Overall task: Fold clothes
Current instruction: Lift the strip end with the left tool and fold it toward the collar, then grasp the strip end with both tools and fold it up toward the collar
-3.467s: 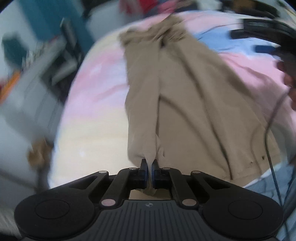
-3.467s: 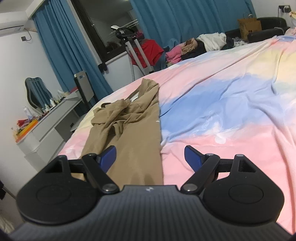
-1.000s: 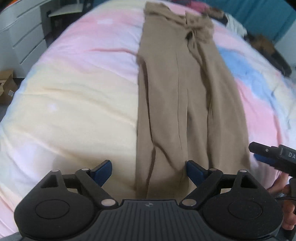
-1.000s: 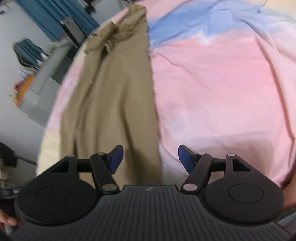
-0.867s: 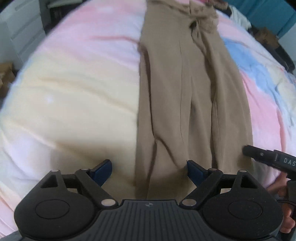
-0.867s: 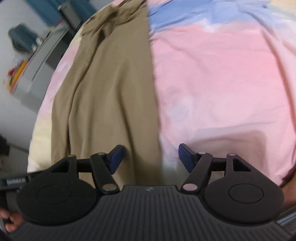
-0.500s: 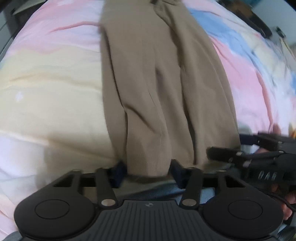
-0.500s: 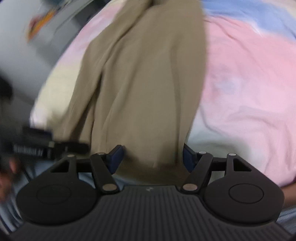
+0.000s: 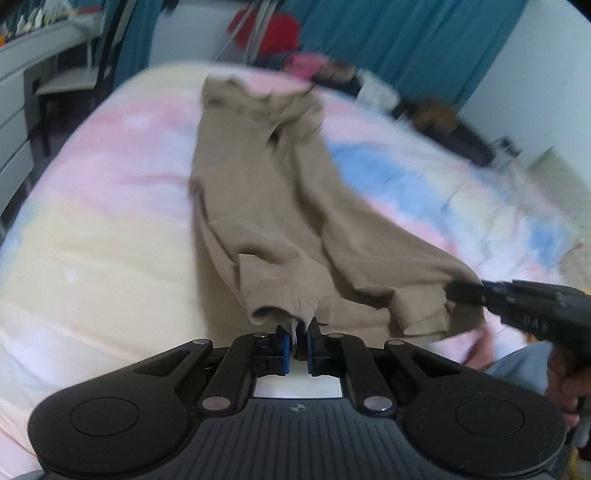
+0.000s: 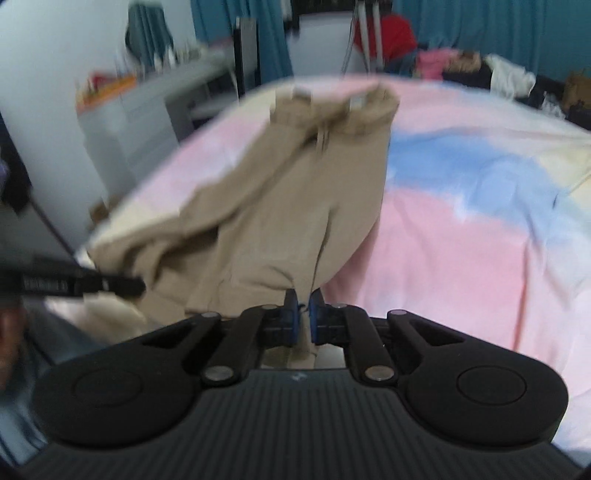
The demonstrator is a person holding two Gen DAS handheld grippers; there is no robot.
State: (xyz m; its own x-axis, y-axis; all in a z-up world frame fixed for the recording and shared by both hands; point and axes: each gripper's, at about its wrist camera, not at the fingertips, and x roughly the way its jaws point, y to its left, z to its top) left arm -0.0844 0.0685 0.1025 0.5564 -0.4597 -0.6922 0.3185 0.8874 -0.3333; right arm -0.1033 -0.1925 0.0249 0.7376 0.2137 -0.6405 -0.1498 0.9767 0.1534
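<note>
Tan trousers (image 9: 273, 192) lie lengthwise on a pastel bedspread (image 9: 92, 229), waistband at the far end. My left gripper (image 9: 295, 332) is shut on the hem of the left leg and holds it lifted above the bed. My right gripper (image 10: 302, 308) is shut on the hem of the right leg of the trousers (image 10: 295, 206), also lifted. The right gripper shows at the right of the left wrist view (image 9: 465, 291), pinching the other cuff. The left gripper shows at the left of the right wrist view (image 10: 125, 284).
A white dresser (image 10: 159, 99) and chair stand left of the bed. Blue curtains (image 9: 388, 40), a red garment (image 10: 391, 33) on a stand and a pile of clothes (image 10: 480, 70) are at the far end. The bedspread (image 10: 461, 221) stretches to the right.
Both grippers were open over the leg hems; they have closed on the hems and lifted them off the bed. Both views have tilted up toward the room.
</note>
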